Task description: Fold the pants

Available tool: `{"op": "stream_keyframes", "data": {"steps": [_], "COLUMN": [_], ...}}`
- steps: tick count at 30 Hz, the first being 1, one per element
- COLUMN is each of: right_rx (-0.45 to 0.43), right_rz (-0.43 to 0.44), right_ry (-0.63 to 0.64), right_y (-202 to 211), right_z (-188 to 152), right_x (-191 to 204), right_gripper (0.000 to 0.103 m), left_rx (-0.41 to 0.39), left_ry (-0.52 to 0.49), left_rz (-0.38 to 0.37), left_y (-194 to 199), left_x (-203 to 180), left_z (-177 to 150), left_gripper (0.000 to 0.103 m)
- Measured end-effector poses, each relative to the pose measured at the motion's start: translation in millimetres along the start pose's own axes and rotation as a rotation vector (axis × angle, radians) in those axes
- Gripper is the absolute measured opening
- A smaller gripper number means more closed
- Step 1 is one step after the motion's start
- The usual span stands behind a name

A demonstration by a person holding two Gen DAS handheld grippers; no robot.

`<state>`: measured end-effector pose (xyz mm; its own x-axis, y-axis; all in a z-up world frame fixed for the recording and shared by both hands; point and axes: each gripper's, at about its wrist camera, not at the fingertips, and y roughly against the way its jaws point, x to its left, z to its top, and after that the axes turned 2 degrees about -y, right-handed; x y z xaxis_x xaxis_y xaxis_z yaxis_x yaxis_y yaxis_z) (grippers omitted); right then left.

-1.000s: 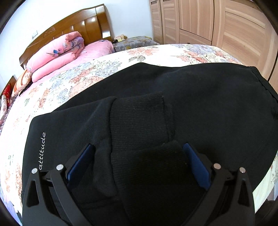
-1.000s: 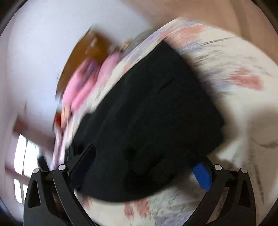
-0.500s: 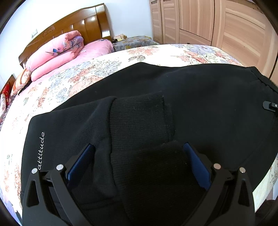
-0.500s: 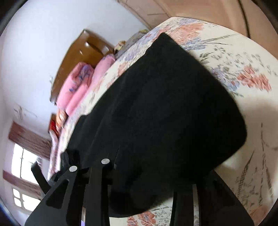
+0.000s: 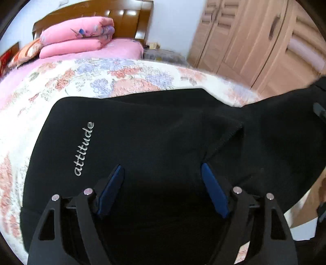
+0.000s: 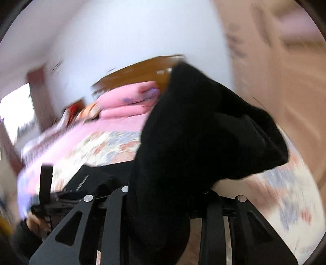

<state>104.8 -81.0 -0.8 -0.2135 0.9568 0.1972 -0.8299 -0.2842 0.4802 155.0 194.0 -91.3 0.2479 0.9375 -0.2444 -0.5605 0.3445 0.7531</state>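
Black pants (image 5: 163,126) with a silver "attitude" print lie across the floral bed (image 5: 101,81). My left gripper (image 5: 163,179) has its blue pads (image 5: 113,183) pressed in from both sides on a thick bunch of the pants near the bed's front edge. In the blurred right wrist view the right gripper (image 6: 167,187) is shut on another part of the pants (image 6: 203,132), which hangs lifted in front of the camera and hides the fingertips. The left gripper and the hand holding it show at that view's lower left.
Folded pink quilts (image 5: 75,38) and pillows sit against the wooden headboard (image 5: 122,16) at the far end of the bed. A wooden wardrobe (image 5: 254,44) stands to the right. The bed edge drops off at the lower right.
The right gripper closed on the pants and has lifted its part up off the bed. The left gripper's fingers have drawn closer together on the cloth, and its view has swung left.
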Motion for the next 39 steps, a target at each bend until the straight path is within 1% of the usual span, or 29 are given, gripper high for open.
{"op": "stream_keyframes", "data": {"steps": [1, 2, 3, 4, 5, 8, 9, 10, 11, 13, 14, 15, 16, 18, 19, 20, 22, 24, 25, 27, 28, 30, 31, 32, 33, 34, 36, 38, 39], "right_rx": [0.002, -0.003, -0.005, -0.009, -0.009, -0.016, -0.016, -0.012, -0.008, -0.003, -0.004, -0.009, -0.013, -0.019, -0.024, -0.025, -0.030, -0.016, 0.000, 0.053, 0.109, 0.198, 0.266, 0.302, 0.271, 0.181, 0.189, 0.183, 0.168], "right_rz": [0.003, 0.005, 0.015, 0.036, 0.048, 0.036, 0.032, 0.027, 0.019, -0.016, -0.028, -0.038, -0.047, -0.054, -0.054, -0.049, -0.033, -0.013, 0.006, 0.032, 0.045, 0.072, 0.076, 0.060, 0.015, -0.038, -0.020, -0.006, -0.012], "right_ry": [0.075, 0.119, 0.127, 0.101, 0.063, -0.079, -0.136, -0.205, -0.243, -0.310, -0.329, -0.347, -0.365, -0.366, -0.348, -0.316, -0.199, -0.044, 0.071, 0.264, 0.412, 0.644, 0.815, 0.929, 1.024, 1.088, 1.057, 0.984, 0.983], "right_y": [-8.1, -13.6, -17.0, -20.2, -22.6, -26.9, -23.3, -18.6, -15.6, -4.6, -2.9, -1.7, 0.0, -3.0, -3.8, -7.9, -14.0, -24.5, -33.6, -51.2, -67.2, -93.2, -111.1, -122.9, -127.7, -122.6, -120.9, -119.0, -118.4], "right_z": [4.6, 8.8, 12.4, 18.0, 22.2, 25.4, 18.7, 11.1, 5.5, -8.4, -12.7, -14.7, -16.3, -12.2, -7.9, -3.4, 7.2, 14.1, 17.5, 11.1, -2.2, -40.2, -75.1, -102.7, -124.9, -137.2, -131.7, -119.4, -118.4], "right_x": [25.2, 41.4, 47.5, 49.3, 44.3, 11.8, -3.5, -24.5, -38.9, -61.5, -68.1, -73.4, -79.7, -77.8, -71.8, -60.4, -33.3, 7.6, 38.7, 91.9, 127.2, 177.1, 203.5, 217.1, 225.3, 230.8, 226.7, 216.7, 215.3], "right_gripper": [0.030, 0.029, 0.029, 0.029, 0.029, 0.029, 0.029, 0.029, 0.029, 0.029, 0.029, 0.029, 0.029, 0.029, 0.029, 0.029, 0.029, 0.029, 0.029, 0.030, 0.030, 0.031, 0.032, 0.032, 0.034, 0.034, 0.033, 0.032, 0.032], "left_rx": [-0.005, -0.043, -0.099, -0.167, -0.211, -0.284, -0.301, -0.311, -0.291, -0.173, -0.093, -0.054, 0.002, -0.022, -0.023, -0.031, -0.109, -0.207, -0.249, -0.276, -0.278, -0.252, -0.242, -0.222, -0.205, -0.173, -0.151, -0.132, -0.127], "left_ry": [-0.001, -0.020, -0.042, -0.064, -0.071, -0.054, -0.040, 0.002, 0.041, 0.058, 0.016, -0.025, -0.111, -0.279, -0.305, -0.298, -0.173, -0.026, 0.067, 0.202, 0.268, 0.370, 0.395, 0.427, 0.447, 0.466, 0.462, 0.452, 0.453], "left_rz": [-0.026, -0.078, -0.129, -0.184, -0.224, -0.390, -0.414, -0.390, -0.320, -0.113, -0.019, -0.004, 0.003, 0.099, 0.107, 0.106, 0.080, 0.021, 0.010, 0.050, 0.066, 0.101, 0.101, 0.080, 0.069, 0.054, 0.022, -0.044, -0.126], "left_y": [5.0, 16.2, 29.6, 46.8, 56.6, 65.7, 65.0, 61.0, 52.2, 22.5, 1.8, -8.1, -23.9, -32.2, -32.2, -28.9, -2.7, 33.5, 53.8, 79.4, 87.3, 92.5, 94.8, 93.0, 91.0, 84.6, 81.1, 82.1, 80.8], "left_x": [0.2, -2.7, -7.5, -15.2, -22.2, -31.3, -30.2, -24.6, -18.4, -13.1, -18.6, -23.6, -41.2, -77.8, -84.2, -84.2, -59.4, -19.4, 7.3, 50.4, 75.7, 109.0, 118.4, 128.4, 134.0, 137.3, 135.9, 133.1, 132.8], "left_z": [0.3, 0.9, 1.2, 0.8, 2.3, 5.1, 6.0, 7.6, 9.4, 14.1, 14.7, 13.9, 11.2, 7.8, 9.2, 13.9, 25.2, 33.2, 33.7, 29.4, 23.9, 10.7, 4.5, -3.4, -9.7, -14.9, -21.3, -28.8, -27.7], "left_gripper": [0.079, 0.078, 0.082, 0.087, 0.096, 0.097, 0.099, 0.100, 0.101, 0.099, 0.093, 0.090, 0.090, 0.091, 0.091, 0.090, 0.089, 0.091, 0.093, 0.095, 0.095, 0.095, 0.095, 0.095, 0.095, 0.095, 0.095, 0.095, 0.095]}}
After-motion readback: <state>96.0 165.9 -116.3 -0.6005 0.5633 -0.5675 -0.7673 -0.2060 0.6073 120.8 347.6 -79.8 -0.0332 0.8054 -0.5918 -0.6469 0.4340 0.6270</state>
